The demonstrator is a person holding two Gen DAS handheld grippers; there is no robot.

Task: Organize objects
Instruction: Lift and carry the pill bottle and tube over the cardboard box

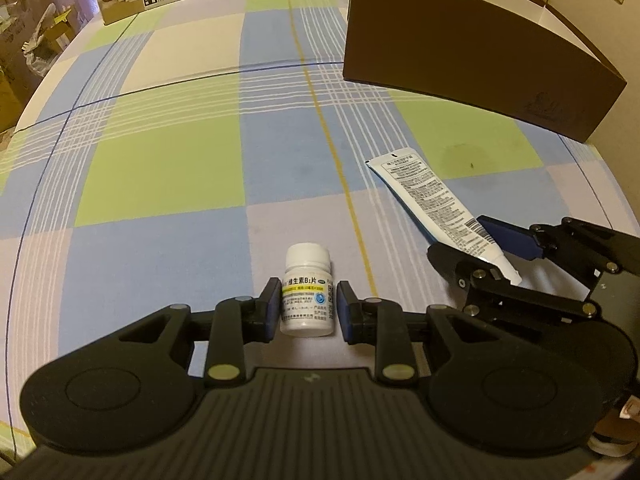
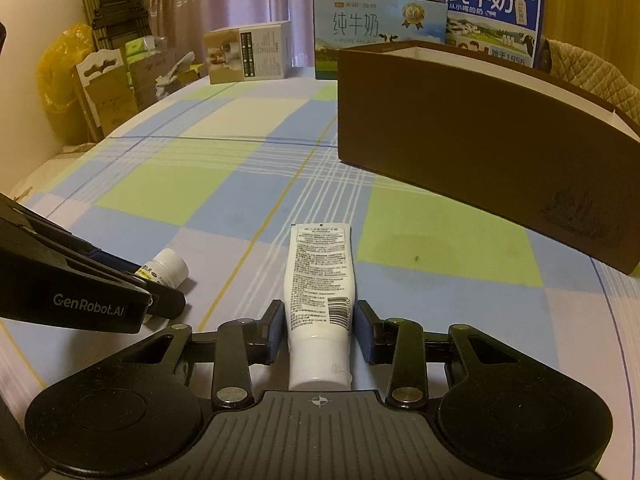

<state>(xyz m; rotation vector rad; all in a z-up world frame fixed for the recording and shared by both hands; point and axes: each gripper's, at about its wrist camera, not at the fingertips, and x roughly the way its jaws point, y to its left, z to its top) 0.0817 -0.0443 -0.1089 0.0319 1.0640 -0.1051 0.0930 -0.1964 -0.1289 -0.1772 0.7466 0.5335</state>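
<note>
Right now, two grippers sit low over a table with a checked cloth (image 1: pixel 160 168) in blue, green and white. The left gripper (image 1: pixel 307 306) has its two blue pads on either side of a small white bottle (image 1: pixel 307 296). The bottle lies on the cloth with its cap pointing away. The left pad looks like it touches the bottle, but the right pad shows a thin gap, so I cannot tell if the bottle is pinched.

The right gripper (image 2: pixel 318 330) has its fingers spread around a white tube (image 2: pixel 320 300). The tube lies flat on the cloth, with its cap toward the gripper and its flat end pointing away. The pads sit just beside the tube, and small gaps show on both sides.

A big brown box (image 2: pixel 480 152) stands farther back on the right. Milk cartons (image 2: pixel 380 28) stand behind it at the far edge.
</note>
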